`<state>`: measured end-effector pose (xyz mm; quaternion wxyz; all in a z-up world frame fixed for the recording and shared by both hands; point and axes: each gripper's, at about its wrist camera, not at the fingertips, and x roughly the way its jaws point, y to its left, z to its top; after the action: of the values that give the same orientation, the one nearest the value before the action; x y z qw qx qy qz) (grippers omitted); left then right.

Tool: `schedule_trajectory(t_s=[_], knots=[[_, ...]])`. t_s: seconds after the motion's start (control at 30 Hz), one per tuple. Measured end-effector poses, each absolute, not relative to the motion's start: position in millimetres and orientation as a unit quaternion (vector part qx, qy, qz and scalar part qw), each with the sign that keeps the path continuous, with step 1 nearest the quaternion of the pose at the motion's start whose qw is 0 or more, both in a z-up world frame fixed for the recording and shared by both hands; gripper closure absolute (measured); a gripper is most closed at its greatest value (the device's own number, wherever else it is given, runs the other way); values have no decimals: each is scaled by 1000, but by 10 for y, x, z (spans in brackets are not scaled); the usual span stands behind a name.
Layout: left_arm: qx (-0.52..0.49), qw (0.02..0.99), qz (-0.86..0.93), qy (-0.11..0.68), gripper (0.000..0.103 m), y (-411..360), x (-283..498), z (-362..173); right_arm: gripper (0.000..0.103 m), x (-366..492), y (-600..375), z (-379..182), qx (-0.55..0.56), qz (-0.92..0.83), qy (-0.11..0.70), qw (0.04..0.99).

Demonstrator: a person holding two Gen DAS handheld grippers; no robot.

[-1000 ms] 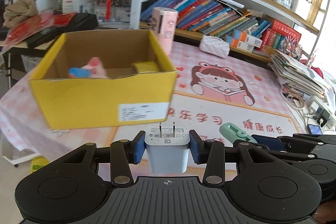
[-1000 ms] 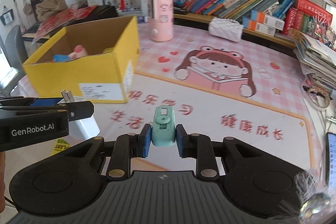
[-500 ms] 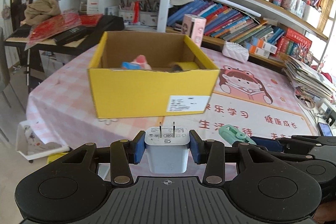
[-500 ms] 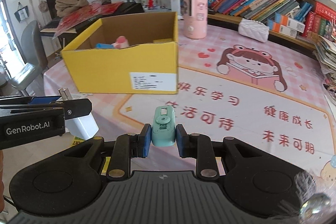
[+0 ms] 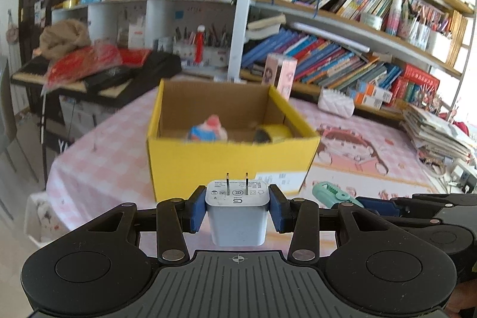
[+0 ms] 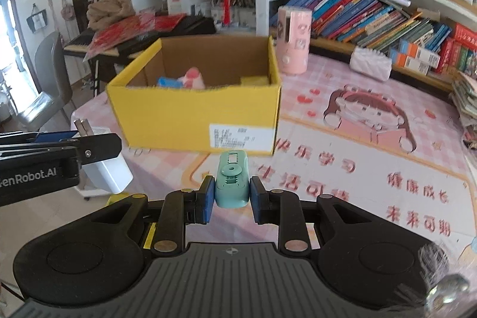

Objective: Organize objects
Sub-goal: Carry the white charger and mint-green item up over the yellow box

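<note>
1. The white plug (image 5: 237, 216) is squeezed tight in the left gripper (image 5: 237, 212), up in the air just in front of the yellow box (image 5: 229, 166).
2. The right gripper (image 6: 231, 195) pinches a small green thing (image 6: 232, 181), maybe a stapler, also in front of the box.
3. Inside the box sit a blurry pink toy (image 6: 193, 78) and a yellow roll (image 5: 274, 133).

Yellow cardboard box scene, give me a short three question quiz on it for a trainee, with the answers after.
1. True or false: the left claw is shut on a white charger plug.
2. What does the right claw hold? A) a roll of tape B) a small teal device C) nothing
3. Is the yellow cardboard box empty?

Key
1. True; its two prongs point up.
2. B, the small teal device.
3. No. A pink and blue toy and a yellow roll lie inside.
</note>
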<state>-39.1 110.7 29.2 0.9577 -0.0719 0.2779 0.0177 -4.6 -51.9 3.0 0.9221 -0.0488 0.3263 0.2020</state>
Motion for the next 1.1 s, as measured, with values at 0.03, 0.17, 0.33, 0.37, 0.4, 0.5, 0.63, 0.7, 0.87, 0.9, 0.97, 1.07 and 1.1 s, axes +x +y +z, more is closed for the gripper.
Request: schedule_trajectory(t_s=[0.03, 0.17, 0.33, 0.37, 0.4, 0.5, 0.63, 0.7, 0.87, 0.9, 0.97, 1.07, 1.1], knots=[[-73, 959, 17, 273, 62, 1105, -356, 323, 80, -20, -528, 68, -49, 200, 320, 925], [-87, 963, 17, 256, 62, 1127, -156, 443, 80, 181, -562, 251, -43, 195, 296, 934], [-85, 968, 30, 233, 62, 1157, 125, 586, 80, 540, -571, 505, -26, 202, 257, 945], [-85, 969, 33, 231, 62, 1165, 187, 600, 80, 631, -565, 551, -23, 205, 251, 946], [-85, 969, 37, 229, 62, 1173, 255, 608, 80, 715, -559, 593, -19, 208, 246, 946], [-88, 968, 52, 229, 62, 1194, 499, 608, 80, 969, -532, 685, -18, 220, 232, 947], [-87, 965, 71, 236, 62, 1195, 802, 540, 80, 1284, -487, 735, -21, 238, 222, 945], [-86, 961, 82, 249, 62, 1197, 950, 466, 80, 1444, -455, 728, -25, 248, 221, 943], [-79, 950, 104, 285, 62, 1184, 1212, 273, 80, 1790, -369, 608, -32, 269, 235, 934], [-77, 947, 108, 293, 62, 1182, 1251, 234, 80, 1851, -352, 571, -33, 273, 240, 931], [-75, 942, 115, 306, 62, 1181, 1310, 163, 80, 1960, -311, 502, -36, 281, 249, 926], [-61, 940, 119, 315, 62, 1156, 1395, 107, 80, 2082, -240, 406, -44, 297, 261, 917], [-57, 939, 120, 317, 62, 1144, 1423, 96, 80, 2119, -210, 371, -48, 303, 265, 914]])
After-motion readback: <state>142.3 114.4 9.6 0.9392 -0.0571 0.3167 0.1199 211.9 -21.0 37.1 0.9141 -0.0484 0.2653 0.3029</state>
